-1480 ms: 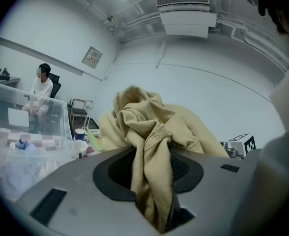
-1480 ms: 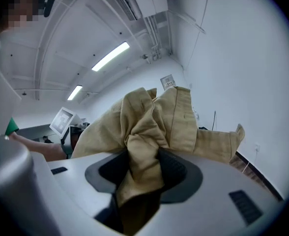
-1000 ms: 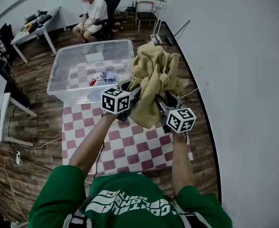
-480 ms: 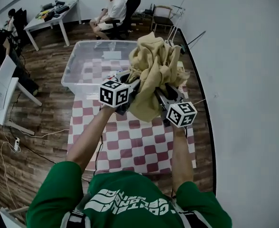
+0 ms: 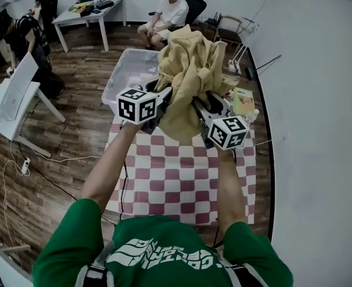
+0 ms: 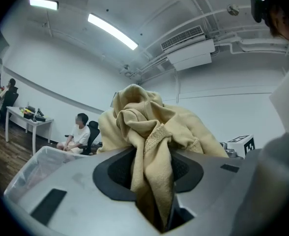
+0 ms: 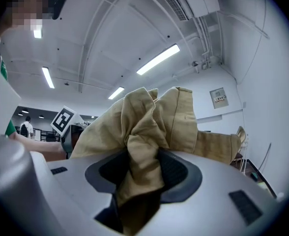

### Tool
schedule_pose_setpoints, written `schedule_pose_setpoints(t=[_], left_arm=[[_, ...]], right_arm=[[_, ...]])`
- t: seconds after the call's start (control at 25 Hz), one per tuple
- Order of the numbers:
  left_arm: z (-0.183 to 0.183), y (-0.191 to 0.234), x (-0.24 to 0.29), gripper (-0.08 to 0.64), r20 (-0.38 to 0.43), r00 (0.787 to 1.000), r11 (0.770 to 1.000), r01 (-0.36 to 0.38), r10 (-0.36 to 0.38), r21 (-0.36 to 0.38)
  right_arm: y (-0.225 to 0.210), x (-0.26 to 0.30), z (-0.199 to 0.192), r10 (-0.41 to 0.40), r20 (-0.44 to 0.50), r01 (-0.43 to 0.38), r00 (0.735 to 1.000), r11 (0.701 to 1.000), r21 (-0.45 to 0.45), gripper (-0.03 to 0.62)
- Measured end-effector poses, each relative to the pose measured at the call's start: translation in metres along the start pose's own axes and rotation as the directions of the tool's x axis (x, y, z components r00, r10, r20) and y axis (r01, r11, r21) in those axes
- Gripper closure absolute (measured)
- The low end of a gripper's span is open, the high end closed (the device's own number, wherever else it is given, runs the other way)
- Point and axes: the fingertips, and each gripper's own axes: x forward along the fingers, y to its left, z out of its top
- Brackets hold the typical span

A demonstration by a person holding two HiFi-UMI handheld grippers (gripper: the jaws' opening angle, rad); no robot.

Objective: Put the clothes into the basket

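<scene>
Tan sweatshirt-type garment (image 5: 188, 64), bunched, carried in the air between both tools.

- Left gripper (image 6: 153, 173): clenched on a thick fold of the garment. A ribbed edge runs down between the dark pads, and cloth fills the gap.
- Right gripper (image 7: 142, 176): likewise clamped on a wad of the same cloth, with folds piled above the jaws.
- Head view: the two holds sit side by side. Most of the cloth mounds at 12 o'clock from them, and a tail hangs at 6 o'clock.
- Clear plastic bin (image 5: 121, 70), serving as the basket: on the floor at 11 o'clock from the grippers, partly hidden behind the cloth.
- Red-and-white checked mat (image 5: 182, 172): under the arms at 6 o'clock.

Handling, as a judgement:
- Soft, limp knit of modest weight, not fragile. It will sag and trail, never hold a shape.
- Grip looks secure because the fabric is doubled up. A single layer would pull thin and slide.
- Best purchase is on bunched folds or the ribbed hem.
- The hanging tail could catch the bin's rim, so it needs to clear the wall before letting go.
</scene>
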Motion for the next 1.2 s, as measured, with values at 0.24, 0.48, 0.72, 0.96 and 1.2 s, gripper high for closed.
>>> schedule_pose_setpoints(t=[0.24, 0.48, 0.72, 0.96, 1.2], left_arm=[[0.018, 0.057, -0.034, 0.42, 0.029, 0.998, 0.999, -0.049, 0.049, -0.001], [0.027, 0.109, -0.043, 0.421, 0.04, 0.996, 0.997, -0.077, 0.078, -0.026], [0.028, 0.153, -0.033, 0.422, 0.042, 0.994, 0.993, -0.103, 0.105, -0.049], [0.031, 0.205, -0.019, 0.421, 0.034, 0.99, 0.99, -0.132, 0.134, -0.058], [0.015, 0.253, 0.005, 0.422, 0.003, 0.985, 0.982, -0.173, 0.174, -0.08]], right_arm=[[0.033, 0.06, 0.005, 0.052, -0.002, -0.052, 0.999, 0.998, -0.024, 0.4], [0.043, 0.113, 0.006, 0.064, -0.016, -0.065, 0.998, 0.997, -0.052, 0.4], [0.033, 0.158, 0.001, 0.077, -0.036, -0.08, 0.996, 0.995, -0.062, 0.4], [0.02, 0.211, -0.006, 0.096, -0.06, -0.1, 0.994, 0.993, -0.064, 0.4], [-0.004, 0.258, -0.03, 0.115, -0.103, -0.121, 0.988, 0.991, -0.052, 0.4]])
